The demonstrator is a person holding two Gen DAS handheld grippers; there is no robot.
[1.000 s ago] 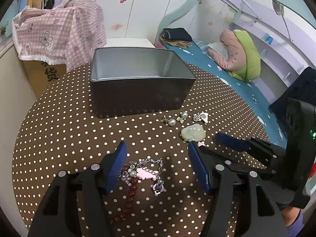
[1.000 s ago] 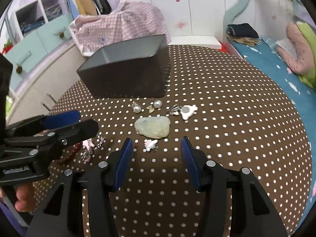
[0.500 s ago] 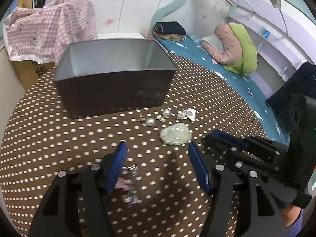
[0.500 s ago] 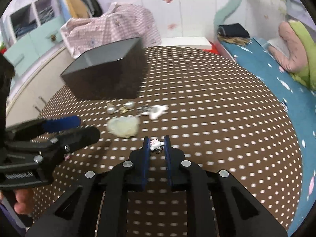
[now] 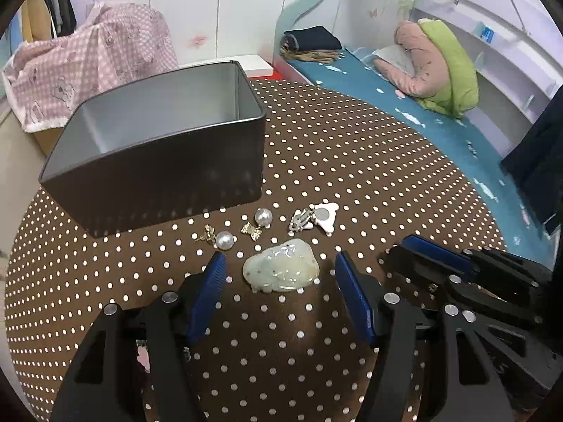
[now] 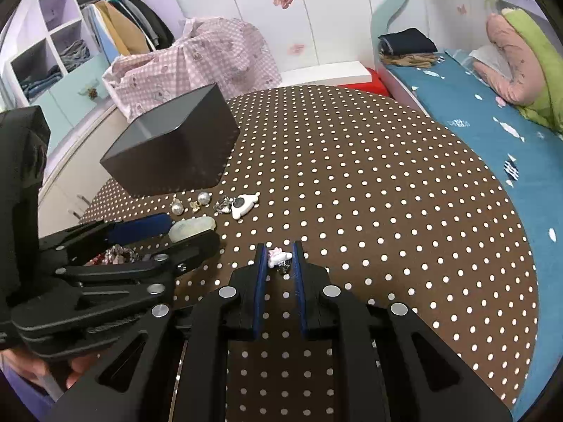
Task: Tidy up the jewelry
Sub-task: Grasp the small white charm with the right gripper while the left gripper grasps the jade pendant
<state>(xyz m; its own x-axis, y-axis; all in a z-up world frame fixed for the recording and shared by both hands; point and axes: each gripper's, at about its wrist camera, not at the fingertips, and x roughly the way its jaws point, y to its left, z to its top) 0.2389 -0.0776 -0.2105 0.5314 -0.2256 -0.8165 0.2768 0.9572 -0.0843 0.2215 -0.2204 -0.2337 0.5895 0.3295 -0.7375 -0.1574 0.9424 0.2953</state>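
Right claw (image 6: 278, 258), lower centre: clamped on small pink-white charm (image 6: 279, 256) above brown polka-dot bench (image 6: 387, 193).
Left claw (image 5: 279, 272), lower centre: spread wide either side of pale green carved jade pendant (image 5: 281, 270).
Dark rectangular metal tin (image 5: 155, 151), upper left: open-topped.

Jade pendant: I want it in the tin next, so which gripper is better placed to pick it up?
Left. The left gripper is open with the jade pendant lying between its fingertips. The right gripper is already shut on a small pink-and-white charm, so it looks occupied.
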